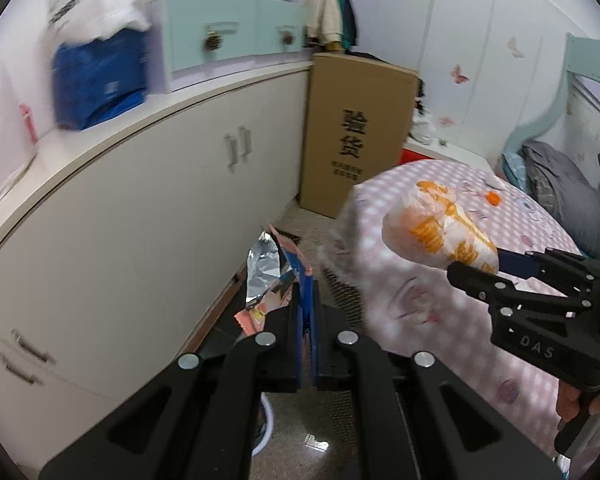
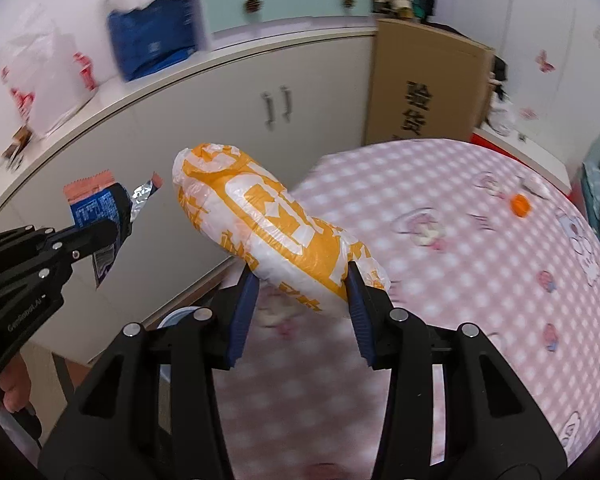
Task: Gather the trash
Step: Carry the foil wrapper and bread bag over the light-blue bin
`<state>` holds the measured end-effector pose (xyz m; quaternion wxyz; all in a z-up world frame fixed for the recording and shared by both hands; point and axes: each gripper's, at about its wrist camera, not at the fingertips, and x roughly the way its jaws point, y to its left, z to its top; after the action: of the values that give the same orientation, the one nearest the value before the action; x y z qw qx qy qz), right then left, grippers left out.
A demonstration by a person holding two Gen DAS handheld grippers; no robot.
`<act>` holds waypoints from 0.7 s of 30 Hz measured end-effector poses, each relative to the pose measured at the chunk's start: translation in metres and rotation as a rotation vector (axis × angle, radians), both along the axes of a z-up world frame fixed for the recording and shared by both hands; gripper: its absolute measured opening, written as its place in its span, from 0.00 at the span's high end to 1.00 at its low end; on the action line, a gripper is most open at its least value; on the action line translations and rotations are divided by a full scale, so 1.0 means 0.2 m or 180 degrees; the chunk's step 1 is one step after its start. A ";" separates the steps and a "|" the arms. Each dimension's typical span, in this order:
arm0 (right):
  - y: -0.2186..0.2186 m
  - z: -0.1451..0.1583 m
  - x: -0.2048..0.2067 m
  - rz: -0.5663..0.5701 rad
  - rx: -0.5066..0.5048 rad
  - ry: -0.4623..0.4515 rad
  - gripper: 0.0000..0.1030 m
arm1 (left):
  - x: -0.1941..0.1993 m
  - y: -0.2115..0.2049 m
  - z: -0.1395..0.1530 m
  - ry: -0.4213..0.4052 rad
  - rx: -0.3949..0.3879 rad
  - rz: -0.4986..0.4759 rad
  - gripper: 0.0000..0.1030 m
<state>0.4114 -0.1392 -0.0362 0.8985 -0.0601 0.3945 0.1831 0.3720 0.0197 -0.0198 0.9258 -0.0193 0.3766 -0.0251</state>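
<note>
My left gripper [image 1: 307, 280] is shut on a crumpled snack wrapper [image 1: 269, 268], foil inside with blue and orange print, held in the air beside the cabinet. The wrapper also shows in the right wrist view [image 2: 100, 208], in the left gripper [image 2: 114, 232]. My right gripper [image 2: 300, 280] is shut on a rolled white and orange plastic bag [image 2: 268, 232], held above the edge of the pink checked bed [image 2: 480, 264]. The bag also shows in the left wrist view [image 1: 436, 228], in the right gripper [image 1: 476, 264]. A small orange cap [image 2: 520, 205] lies on the bed.
A long white cabinet [image 1: 140, 216] runs along the left, with a blue bag [image 1: 96, 80] and white bags on top. A tall cardboard box [image 1: 356, 136] stands at its far end. A round white rim [image 2: 176, 316] shows on the floor below. Pillows [image 1: 560, 176] lie at the bed's head.
</note>
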 end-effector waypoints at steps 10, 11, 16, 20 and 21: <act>0.39 -0.10 -0.10 0.0423 -0.0149 0.0105 0.58 | -0.18 0.36 -0.13 0.0141 -0.0029 0.0369 0.97; 0.44 -0.12 -0.11 0.0474 -0.0170 0.0132 0.58 | -0.19 0.39 -0.16 0.0171 -0.0044 0.0401 0.97; 0.61 -0.26 -0.14 0.0654 -0.0310 0.0294 0.58 | -0.21 0.53 -0.34 0.0419 -0.0115 0.0597 0.97; 0.73 -0.46 -0.14 0.0680 -0.0431 0.0531 0.58 | -0.19 0.63 -0.55 0.0704 -0.0181 0.0771 0.97; 0.74 -0.50 -0.14 0.0678 -0.0447 0.0583 0.58 | -0.19 0.64 -0.59 0.0759 -0.0202 0.0794 0.97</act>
<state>0.3835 0.0094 -0.1368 0.8278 -0.1472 0.4780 0.2540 0.3334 0.1477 -0.1380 0.8695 -0.0979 0.4774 0.0806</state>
